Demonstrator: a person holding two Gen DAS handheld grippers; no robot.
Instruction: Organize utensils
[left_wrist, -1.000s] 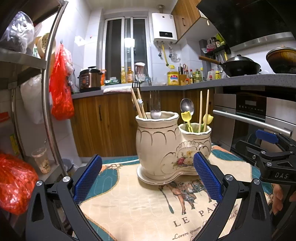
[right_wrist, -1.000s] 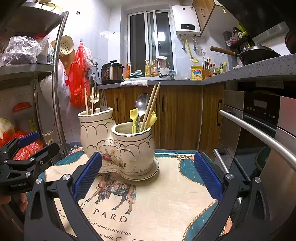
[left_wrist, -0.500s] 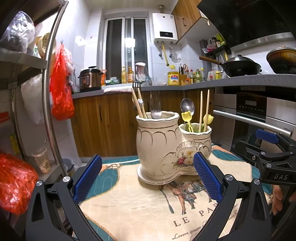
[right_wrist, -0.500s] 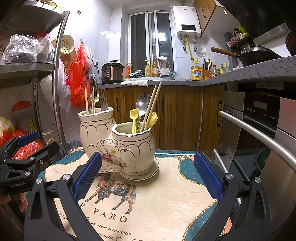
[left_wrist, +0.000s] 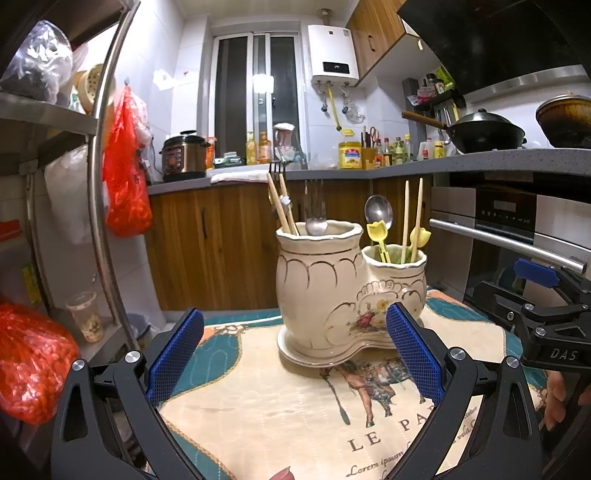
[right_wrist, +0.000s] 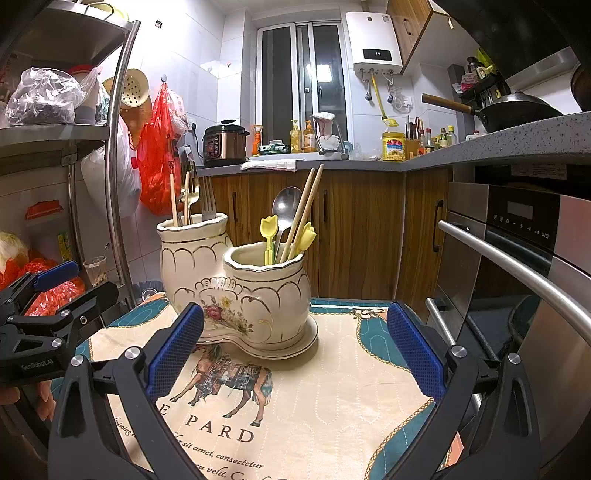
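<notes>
Standing on the horse-printed cloth (right_wrist: 332, 398) is a cream ceramic holder (right_wrist: 236, 291) made of two joined pots on one base — everything else is placed against it. Its taller pot (left_wrist: 317, 273) is holding wooden chopsticks (left_wrist: 282, 206), a fork (right_wrist: 207, 201) and a gold-toned utensil (right_wrist: 192, 195). Its shorter pot (right_wrist: 267, 291) is holding a metal spoon (right_wrist: 286, 206), a second pair of chopsticks (right_wrist: 304, 210) and two yellow tulip-topped picks (right_wrist: 269, 230).

The left gripper (left_wrist: 295, 354) is hovering just in front of the holder, jaws spread wide and gripping nothing; its right blue pad (left_wrist: 413, 350) is overlapping the holder's base in the left wrist view, though whether it is touching I cannot tell. The right gripper (right_wrist: 295, 350) is also sitting in front of the holder, on the shorter pot's side — jaws wide, empty.

Behind the holder are running wooden cabinets (right_wrist: 351, 229) under a grey counter (right_wrist: 332, 164) with a rice cooker (right_wrist: 225, 142). To the taller pot's side a red bag (right_wrist: 159, 162) is hanging by a metal rack (right_wrist: 114, 155); on the shorter pot's side an oven (right_wrist: 517, 251) is showing.
</notes>
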